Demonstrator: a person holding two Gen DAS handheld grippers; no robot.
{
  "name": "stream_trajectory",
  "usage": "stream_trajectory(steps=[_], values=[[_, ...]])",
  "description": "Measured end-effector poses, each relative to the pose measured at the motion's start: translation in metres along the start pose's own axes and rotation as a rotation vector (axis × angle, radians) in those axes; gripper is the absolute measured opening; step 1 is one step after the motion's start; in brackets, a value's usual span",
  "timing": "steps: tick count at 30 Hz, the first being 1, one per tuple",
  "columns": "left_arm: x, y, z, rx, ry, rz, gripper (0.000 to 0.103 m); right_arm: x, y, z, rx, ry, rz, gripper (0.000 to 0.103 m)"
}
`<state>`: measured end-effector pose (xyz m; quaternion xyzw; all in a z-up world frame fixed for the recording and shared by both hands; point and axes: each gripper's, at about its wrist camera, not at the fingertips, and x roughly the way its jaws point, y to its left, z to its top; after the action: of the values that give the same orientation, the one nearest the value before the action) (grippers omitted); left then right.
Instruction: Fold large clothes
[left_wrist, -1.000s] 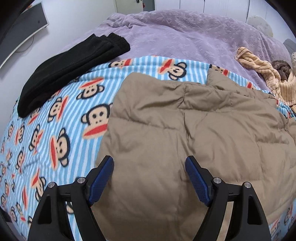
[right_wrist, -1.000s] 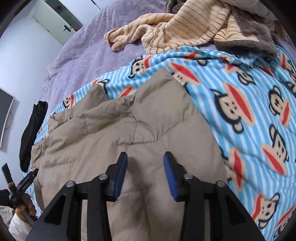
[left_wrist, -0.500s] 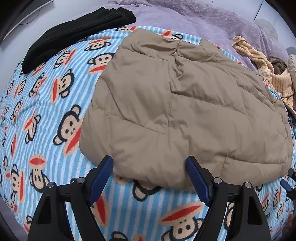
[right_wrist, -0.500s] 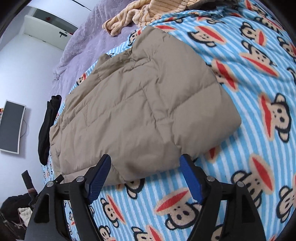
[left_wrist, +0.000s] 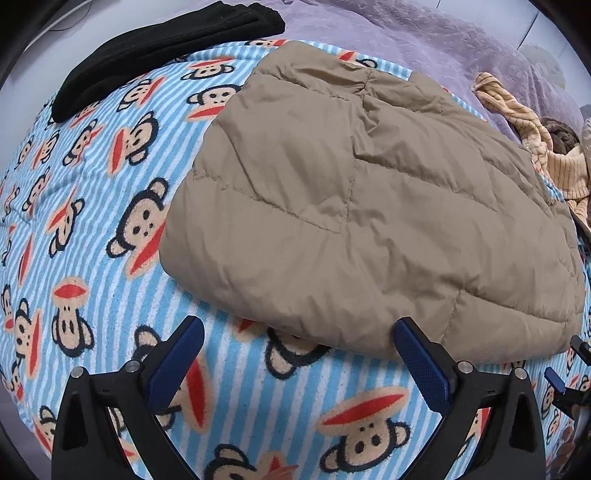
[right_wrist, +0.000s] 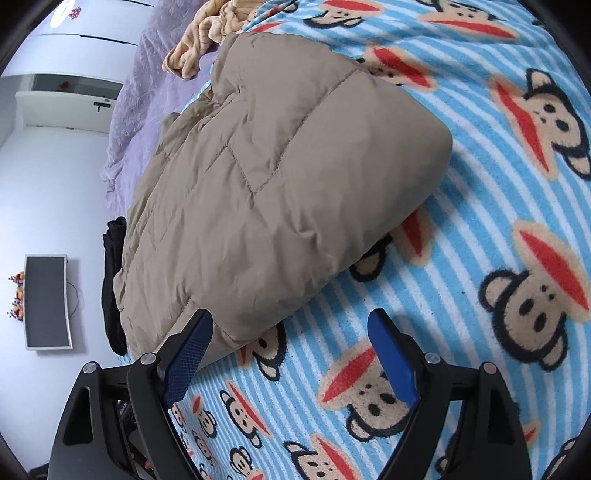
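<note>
Jacket-folding looks nearly done. The left gripper (left_wrist: 297, 350) has its jaws opening wide with nothing pinched between them, its pads at the jacket's near edge. The right gripper (right_wrist: 290, 341) is likewise opening and empty, one pad just beside the jacket's near corner. The tan puffer jacket (left_wrist: 369, 206) lies as a compact, thick bundle on the monkey-print blanket (left_wrist: 92, 221). Beyond the jacket sit a black garment (left_wrist: 155, 48) and a striped beige cloth (left_wrist: 546, 162), apparently yet unfolded.
</note>
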<state>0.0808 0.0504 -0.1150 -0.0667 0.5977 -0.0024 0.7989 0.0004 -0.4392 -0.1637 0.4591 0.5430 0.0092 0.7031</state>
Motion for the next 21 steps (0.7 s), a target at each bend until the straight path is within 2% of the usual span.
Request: stream_trajectory(steps=[9, 17, 18, 19, 21], values=[[0.017, 0.028, 0.001, -0.192, 0.025, -0.152, 0.103, 0.016, -0.002, 0.007, 0.074, -0.016, 0.077, 0.088], [0.034, 0.032, 0.004, -0.259, 0.050, -0.291, 0.103, 0.027, -0.003, 0.024, 0.171, -0.057, 0.178, 0.088], [0.037, 0.033, 0.005, -0.270, 0.053, -0.297, 0.103, 0.027, -0.003, 0.024, 0.174, -0.061, 0.187, 0.090], [0.039, 0.034, 0.007, -0.282, 0.052, -0.293, 0.103, 0.028, -0.001, 0.027, 0.175, -0.064, 0.199, 0.101], [0.041, 0.039, 0.011, -0.307, 0.039, -0.289, 0.103, 0.028, 0.004, 0.031, 0.164, -0.080, 0.223, 0.103]])
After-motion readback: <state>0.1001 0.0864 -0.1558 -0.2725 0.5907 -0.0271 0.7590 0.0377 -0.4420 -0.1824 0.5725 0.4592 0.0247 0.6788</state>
